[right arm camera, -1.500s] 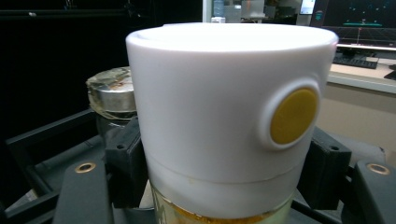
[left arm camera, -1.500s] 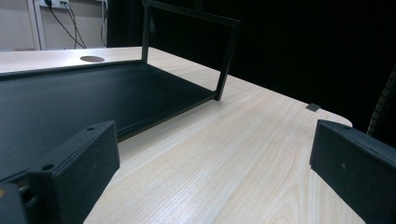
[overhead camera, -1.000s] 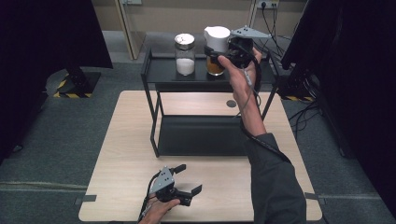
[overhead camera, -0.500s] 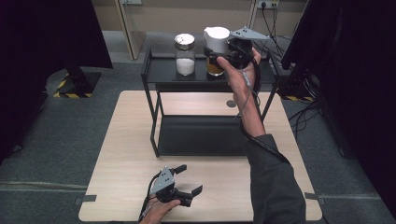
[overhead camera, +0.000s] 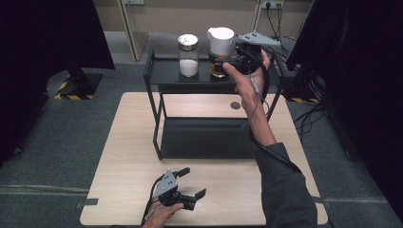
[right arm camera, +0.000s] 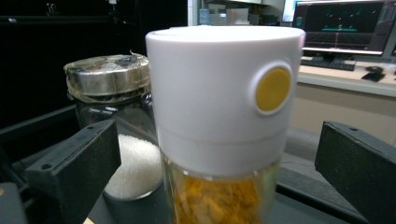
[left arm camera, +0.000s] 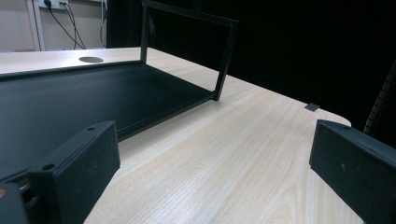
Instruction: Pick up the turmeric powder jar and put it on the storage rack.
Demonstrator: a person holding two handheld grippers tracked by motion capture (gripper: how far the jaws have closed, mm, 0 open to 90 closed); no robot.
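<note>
A clear jar with a white cap and yellow-orange contents stands on the top tier of a black shelf. My right gripper is at the jar from its right side. In the right gripper view the jar stands between the jaws of the right gripper; they are open, wide apart, with a gap on each side. A glass jar with a silver lid holds white granules just left of it. My left gripper rests open near the table's front edge, with bare wood between its jaws.
The shelf's lower tier lies on the wooden table, just ahead of the left gripper. A round cable hole sits in the table behind the shelf. Dark curtains and cables surround the table.
The right gripper has shifted slightly right and down beside the white-capped jar. The jar and the left gripper have stayed where they were.
</note>
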